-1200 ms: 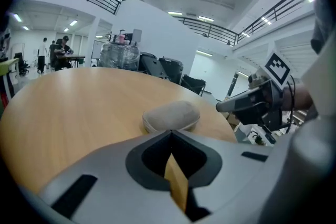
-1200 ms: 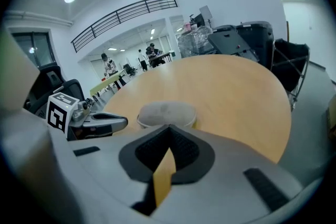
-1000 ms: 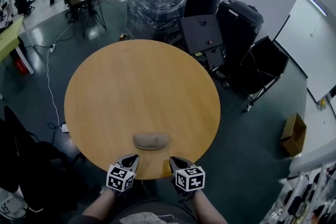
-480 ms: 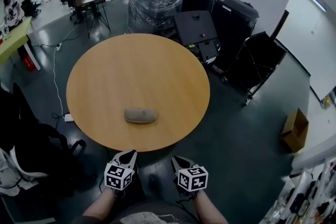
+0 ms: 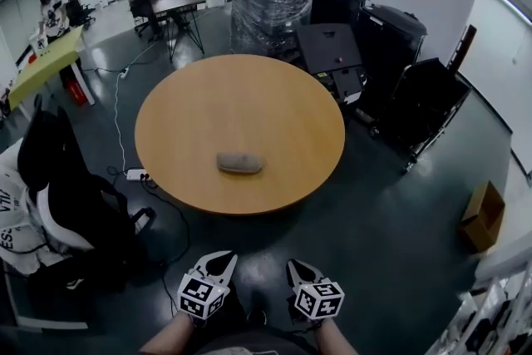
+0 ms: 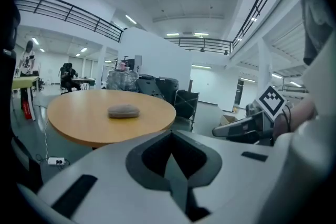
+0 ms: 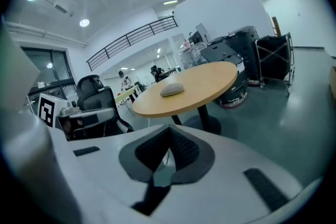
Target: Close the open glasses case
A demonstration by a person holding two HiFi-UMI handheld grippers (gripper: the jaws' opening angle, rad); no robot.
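Glasses case [image 5: 239, 163] lies alone, a little near of centre on the round counter [image 5: 274, 104], well apart from both grippers. Left gripper [image 5: 218, 260] and right gripper [image 5: 300, 268] hang low, jaws clenched on nothing. The case is probably light, stiff and smooth-shelled; best pressed on top. Lid seam too small to read.

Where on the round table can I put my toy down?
Nearly all of the table is bare; only the glasses case lies on it, toward the near rim. The widest free patch runs from the case to the far rim, and both its sides are free. It is crowded only off the table, by the wrapped pallet and black bins behind.
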